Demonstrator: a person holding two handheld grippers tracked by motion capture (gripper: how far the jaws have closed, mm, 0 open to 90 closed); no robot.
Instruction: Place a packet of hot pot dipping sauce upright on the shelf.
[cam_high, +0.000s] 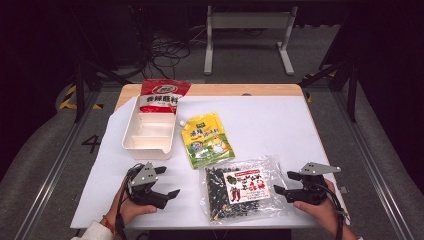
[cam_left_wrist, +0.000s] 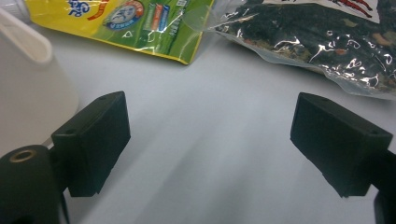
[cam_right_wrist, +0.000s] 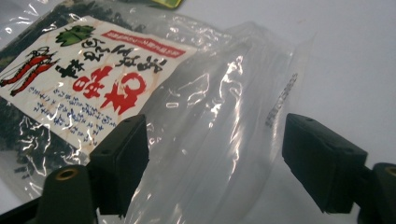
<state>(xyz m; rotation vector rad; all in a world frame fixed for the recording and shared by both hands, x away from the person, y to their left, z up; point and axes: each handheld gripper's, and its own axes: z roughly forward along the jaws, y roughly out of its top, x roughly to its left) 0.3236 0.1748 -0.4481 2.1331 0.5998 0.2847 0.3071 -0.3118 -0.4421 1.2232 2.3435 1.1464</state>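
Observation:
A clear bag of dark dried spices (cam_high: 243, 187) with a white and red label lies flat near the table's front edge. My right gripper (cam_high: 284, 182) stands open at the bag's right edge. In the right gripper view the bag's clear, empty plastic margin (cam_right_wrist: 224, 107) lies under and between the spread jaws (cam_right_wrist: 215, 149), and the pads do not press on it. My left gripper (cam_high: 167, 181) is open just left of the bag, low over the white table cover. Nothing lies between its jaws (cam_left_wrist: 210, 126), and the bag (cam_left_wrist: 317, 37) lies ahead to the right.
A yellow-green spouted pouch (cam_high: 206, 140) lies in the middle, its corner (cam_left_wrist: 140, 28) ahead of the left gripper. A white divided tray (cam_high: 150, 131) stands at the left, with a red packet (cam_high: 162, 95) at its far end. Bare white cover (cam_high: 270, 125) spreads to the right.

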